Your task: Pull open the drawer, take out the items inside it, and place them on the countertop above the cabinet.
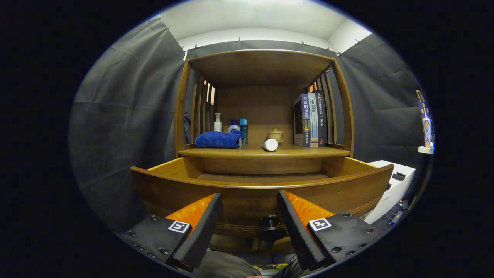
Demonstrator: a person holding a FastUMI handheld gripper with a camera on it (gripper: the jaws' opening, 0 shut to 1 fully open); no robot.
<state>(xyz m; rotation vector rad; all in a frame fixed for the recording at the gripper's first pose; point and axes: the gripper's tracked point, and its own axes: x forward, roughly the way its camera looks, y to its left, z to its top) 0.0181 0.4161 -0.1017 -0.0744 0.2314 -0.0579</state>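
Note:
The wooden drawer (262,193) of the cabinet stands pulled out toward me; its dark round knob (271,225) sits on the front panel, low between my fingers. My gripper (250,200) is open just in front of the drawer front, with nothing between its fingers. The drawer's bare floor shows at the back; its nearer part is hidden by the front panel. On the countertop (308,151) above lie a blue folded cloth (219,139) and a white cylinder (270,144) on its side.
At the back of the countertop stand small bottles (231,125), a small lidded pot (276,135) and upright books (310,119) on the right. A white box (391,187) sits to the right of the drawer. Dark cloth walls surround the cabinet.

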